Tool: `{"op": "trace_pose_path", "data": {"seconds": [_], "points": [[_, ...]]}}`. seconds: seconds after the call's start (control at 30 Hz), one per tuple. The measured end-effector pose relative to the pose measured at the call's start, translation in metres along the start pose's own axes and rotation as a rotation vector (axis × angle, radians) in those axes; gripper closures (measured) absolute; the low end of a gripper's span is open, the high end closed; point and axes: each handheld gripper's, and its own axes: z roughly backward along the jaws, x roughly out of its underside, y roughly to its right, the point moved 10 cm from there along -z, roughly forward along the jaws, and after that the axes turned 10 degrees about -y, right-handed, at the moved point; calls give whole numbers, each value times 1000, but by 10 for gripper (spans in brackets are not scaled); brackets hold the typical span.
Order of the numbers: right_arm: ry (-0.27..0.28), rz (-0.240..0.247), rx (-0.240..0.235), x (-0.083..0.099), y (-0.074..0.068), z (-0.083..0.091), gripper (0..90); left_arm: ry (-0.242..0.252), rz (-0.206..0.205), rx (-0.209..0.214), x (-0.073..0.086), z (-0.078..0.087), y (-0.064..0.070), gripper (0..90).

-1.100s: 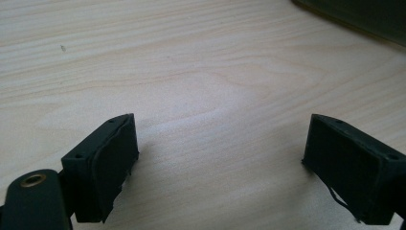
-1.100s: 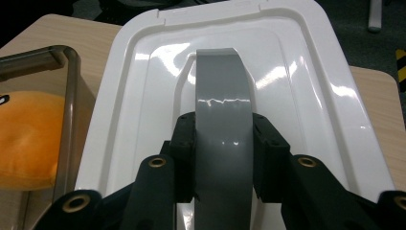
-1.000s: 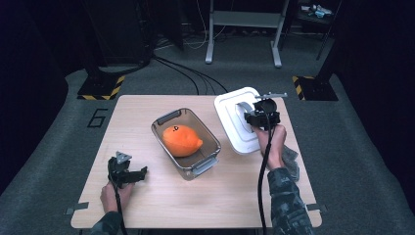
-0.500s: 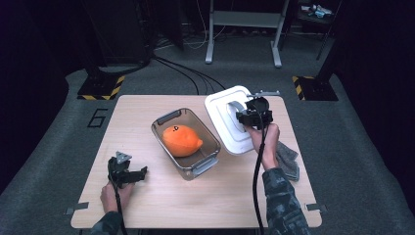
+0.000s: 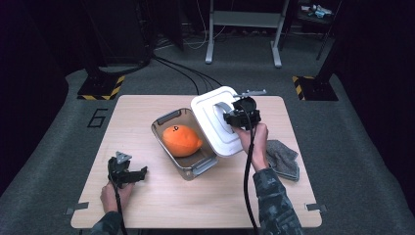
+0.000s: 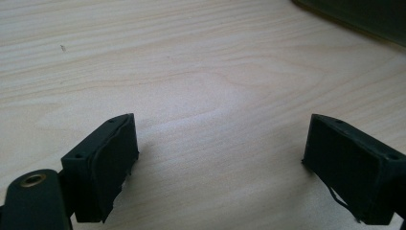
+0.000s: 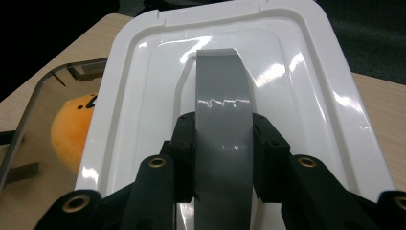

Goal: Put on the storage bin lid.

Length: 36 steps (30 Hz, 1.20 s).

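Note:
A clear rectangular container (image 5: pixel 165 119) stands mid-table with an orange plush toy (image 5: pixel 182 140) inside. My right gripper (image 5: pixel 235 117) is shut on the grey handle (image 7: pixel 222 96) of the white lid (image 5: pixel 213 122). It holds the lid tilted, overlapping the container's right edge. In the right gripper view the jaws (image 7: pixel 224 139) pinch the handle from both sides, the lid (image 7: pixel 306 96) spreads beyond, and the toy (image 7: pixel 72 129) shows at left through the container wall. My left gripper (image 5: pixel 134 174) rests open on the bare wood near the front left, its jaws (image 6: pixel 220 163) wide apart with nothing between them.
A grey cloth (image 5: pixel 283 157) lies at the table's right edge, beside the right forearm. The wooden table (image 5: pixel 147 105) stands on dark carpet, with black cables and a metal stand behind it.
My right gripper has carried the lid left from the table's right side until it overlaps the container's right edge. The left gripper has not moved.

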Motion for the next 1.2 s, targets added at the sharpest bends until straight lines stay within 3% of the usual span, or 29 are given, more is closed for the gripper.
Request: {"op": "trace_pose_path", "data": {"seconds": [0.6, 0.63, 0.7, 0.73, 0.8, 0.83, 1.2], "points": [[-25, 25, -70, -3, -45, -13, 664, 0, 4, 3, 0, 0, 0, 111], [-23, 50, -71, -3, -46, -15, 664, 0, 3, 2, 0, 0, 0, 111], [-36, 28, -77, -2, -52, -17, 664, 0, 3, 3, 0, 0, 0, 111], [-30, 59, -80, -2, -52, -19, 663, 0, 3, 3, 0, 0, 0, 111], [-41, 42, -89, -2, -58, -21, 663, 0, 3, 2, 0, 0, 0, 111], [-36, 59, -89, -2, -59, -23, 663, 0, 3, 2, 0, 0, 0, 111], [-72, 57, -121, -1, -83, -38, 663, 2, 9, 6, 0, 0, 1, 111]]}}
